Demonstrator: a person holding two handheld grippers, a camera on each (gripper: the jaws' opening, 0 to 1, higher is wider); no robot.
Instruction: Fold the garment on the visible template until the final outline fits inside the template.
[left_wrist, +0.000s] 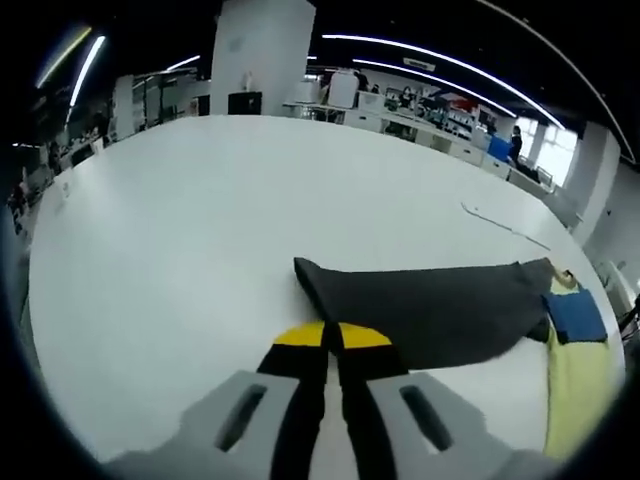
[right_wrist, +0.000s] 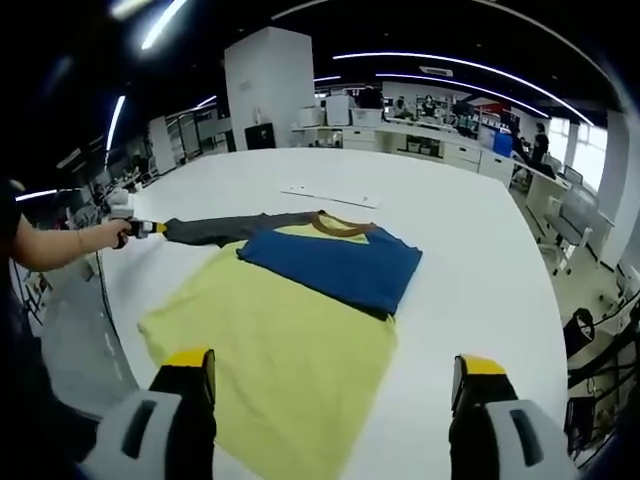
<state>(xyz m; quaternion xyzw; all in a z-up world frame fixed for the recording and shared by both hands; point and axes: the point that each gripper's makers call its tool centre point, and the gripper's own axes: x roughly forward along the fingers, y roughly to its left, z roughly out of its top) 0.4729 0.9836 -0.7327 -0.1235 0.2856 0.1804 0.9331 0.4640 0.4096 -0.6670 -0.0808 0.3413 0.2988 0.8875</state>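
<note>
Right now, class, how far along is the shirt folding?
Done: blue part looks folded over the yellow shirt. In hand: left gripper shut on the grey sleeve, stretched out sideways. Left: fold that sleeve in; right gripper hangs open, holding nothing.

An open-plan office or lab hall with a dark ceiling crossed by long curved white strip lights (right_wrist: 470, 68). A broad white round-edged worktable (left_wrist: 200, 230) fills the foreground. Behind it stand a square white pillar (right_wrist: 268, 90), rows of white desks with monitors (right_wrist: 440, 135), seated people, and bright windows (left_wrist: 555, 150) at the far right.
</note>
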